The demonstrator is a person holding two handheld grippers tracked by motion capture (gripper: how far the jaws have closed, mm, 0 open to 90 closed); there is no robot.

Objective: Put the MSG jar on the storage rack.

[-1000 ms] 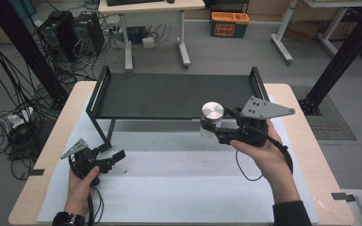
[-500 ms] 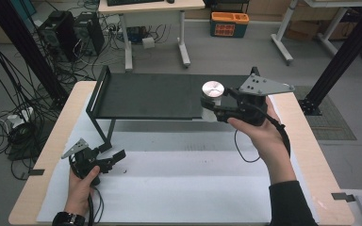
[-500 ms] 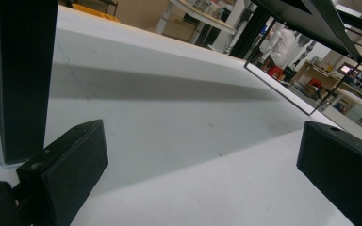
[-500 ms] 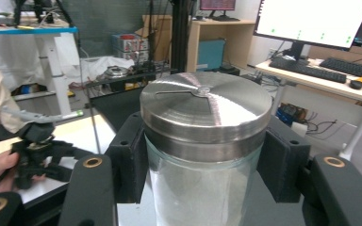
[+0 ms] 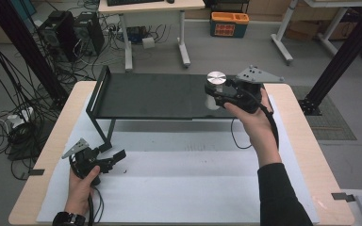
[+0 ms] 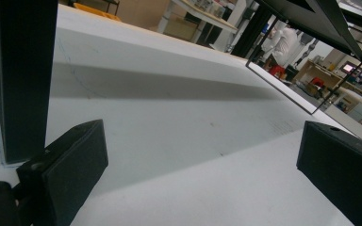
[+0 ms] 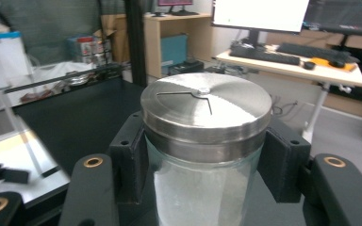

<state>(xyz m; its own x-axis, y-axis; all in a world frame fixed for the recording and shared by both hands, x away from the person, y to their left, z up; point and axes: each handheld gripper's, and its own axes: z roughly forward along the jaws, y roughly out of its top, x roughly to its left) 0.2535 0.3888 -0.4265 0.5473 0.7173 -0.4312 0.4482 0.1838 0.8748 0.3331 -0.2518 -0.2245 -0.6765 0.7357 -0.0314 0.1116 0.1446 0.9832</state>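
Observation:
A clear glass jar with a round steel lid (image 5: 216, 78) (image 7: 206, 109) is held upright above the right end of the black shelf (image 5: 160, 96). My right gripper (image 5: 215, 94) (image 7: 202, 160) is shut on the jar just under its lid. Whether the jar's base touches the shelf top is hidden. My left gripper (image 5: 118, 157) (image 6: 202, 174) rests low on the white mat (image 5: 179, 183) near the front left, open with nothing between its fingers (image 6: 66, 169), close to the shelf's left leg (image 6: 21, 75).
The black shelf stands on thin legs across the back half of the wooden table (image 5: 306, 141). Its top is bare to the left of the jar. Desks, computers and cables (image 5: 9, 94) lie on the floor beyond the table.
My right gripper has carried the jar away from me and upward, from in front of the shelf's edge to above its right end. The left gripper has stayed put.

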